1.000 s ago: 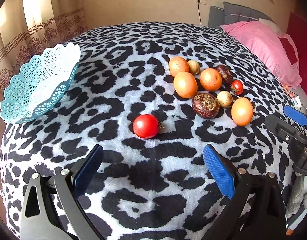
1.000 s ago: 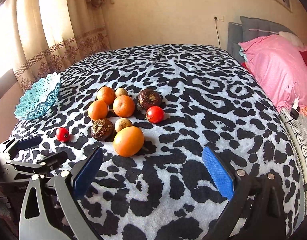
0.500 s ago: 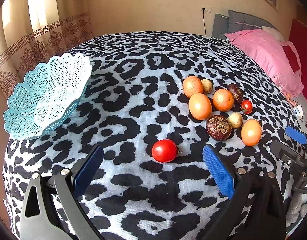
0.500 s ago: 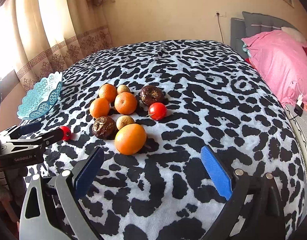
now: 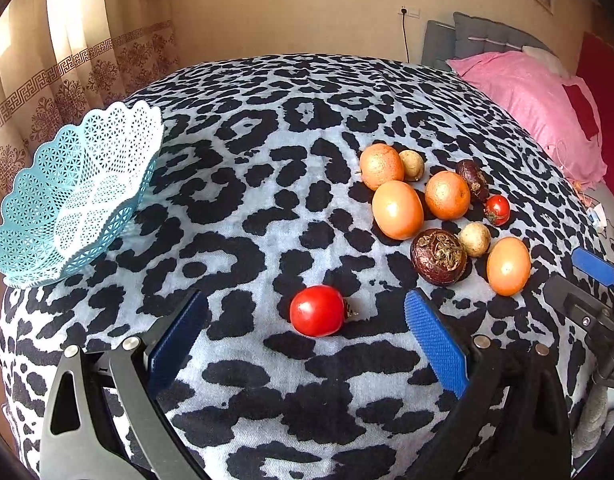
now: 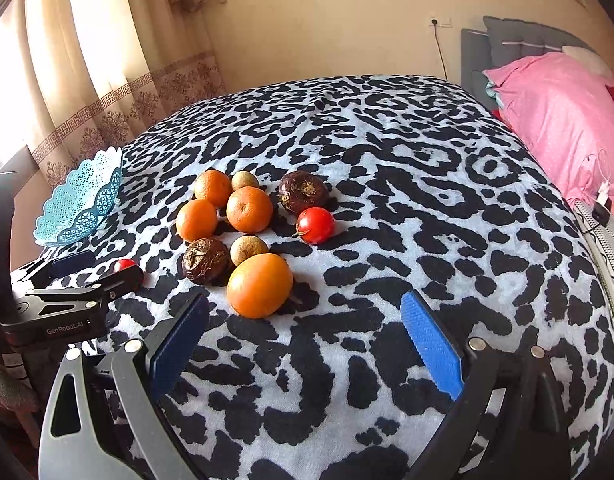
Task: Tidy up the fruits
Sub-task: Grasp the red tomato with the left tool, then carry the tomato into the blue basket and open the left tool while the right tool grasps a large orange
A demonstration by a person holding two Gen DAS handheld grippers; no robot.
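The lone red tomato [image 5: 317, 311] lies on the bedspread directly ahead of the left gripper [image 5: 307, 336], centred between its widely parted fingers, so this gripper is nearer than the right gripper [image 6: 307, 332], also spread wide and empty, facing the fruit cluster [image 6: 243, 220].

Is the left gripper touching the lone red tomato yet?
Apart. The left wrist view shows the tomato lying between the open left gripper fingers, with patterned blanket visible on both sides of it.
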